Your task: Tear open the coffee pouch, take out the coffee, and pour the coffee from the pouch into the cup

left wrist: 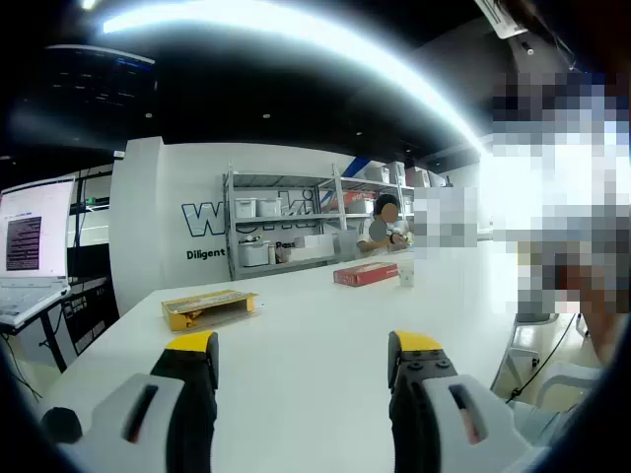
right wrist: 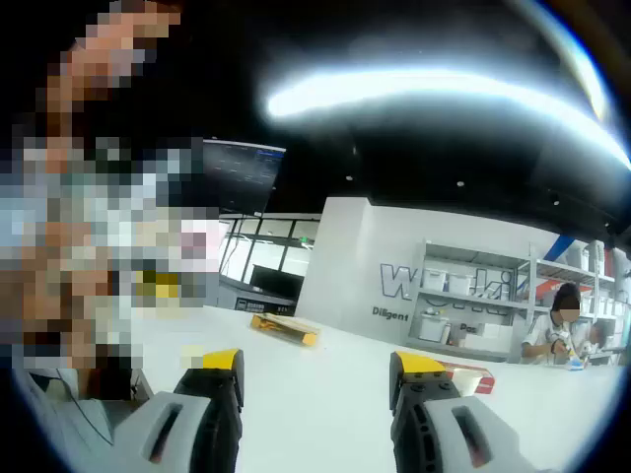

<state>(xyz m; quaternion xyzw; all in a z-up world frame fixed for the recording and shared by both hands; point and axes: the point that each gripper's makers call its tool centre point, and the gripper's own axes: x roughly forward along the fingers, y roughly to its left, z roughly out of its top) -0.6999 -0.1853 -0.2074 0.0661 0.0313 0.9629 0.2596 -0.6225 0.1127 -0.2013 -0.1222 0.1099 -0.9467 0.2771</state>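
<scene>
Both grippers are hanging over the white table (left wrist: 325,335) with jaws wide apart, holding nothing. Going left to right in the left gripper view, the left gripper (left wrist: 304,360) is pointing past a yellow box (left wrist: 209,307), a red box (left wrist: 365,274) and a small white cup (left wrist: 405,272) far off. The right gripper (right wrist: 315,379) is facing the same yellow box. I cannot spot a loose coffee pouch, so the task seems to be just starting. Next, someone probably needs to reach a box for one.

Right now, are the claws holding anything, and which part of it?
No, nothing is held. The left claw and the right claw are both open over the white table, with only bare tabletop between their yellow-tipped jaws.
</scene>
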